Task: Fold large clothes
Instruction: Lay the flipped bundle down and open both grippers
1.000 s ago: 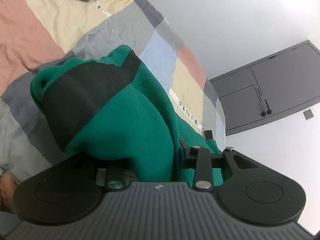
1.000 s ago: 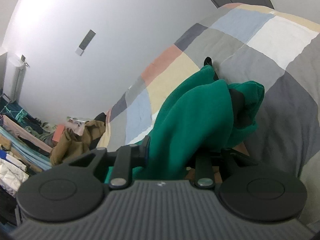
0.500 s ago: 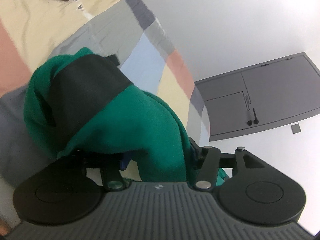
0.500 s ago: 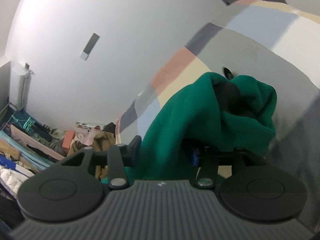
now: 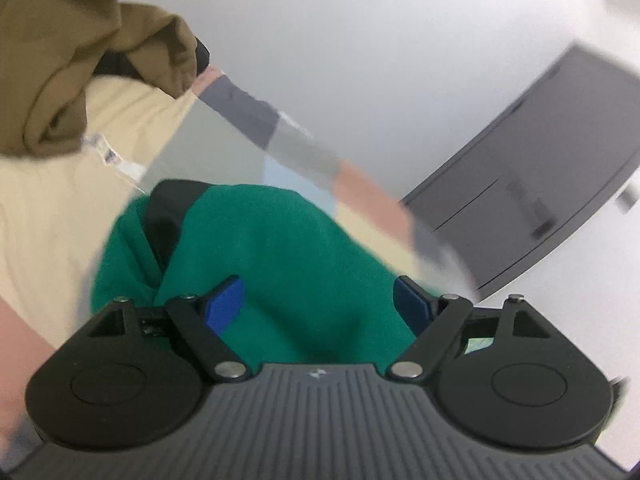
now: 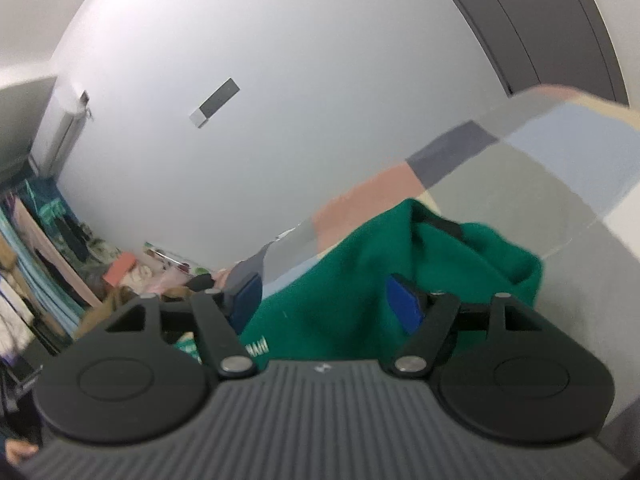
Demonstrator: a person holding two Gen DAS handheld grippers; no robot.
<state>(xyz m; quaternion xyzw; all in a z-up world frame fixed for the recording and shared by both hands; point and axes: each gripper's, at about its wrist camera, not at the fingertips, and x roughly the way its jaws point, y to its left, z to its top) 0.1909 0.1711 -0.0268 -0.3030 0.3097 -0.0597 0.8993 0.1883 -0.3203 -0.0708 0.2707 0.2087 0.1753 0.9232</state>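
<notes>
1. The left tongs (image 5: 320,300) and right tongs (image 6: 328,300) both stand apart, their jaws having just been opening, with the green garment (image 5: 280,260) bunched loosely between each pair.
2. The garment's lower part is hidden behind both tongs; it lies on the patchwork bed (image 5: 60,208).
3. Beyond the garment, a brown garment (image 5: 72,60) is cut off by the frame edge.
4. Farther still, the grey door (image 5: 540,200) is blurred.

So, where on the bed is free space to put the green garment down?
Bare patchwork cover lies between the green garment and the brown clothes. Grey squares beyond the garment are free too. The bed's far end with the brown clothes is crowded.
</notes>
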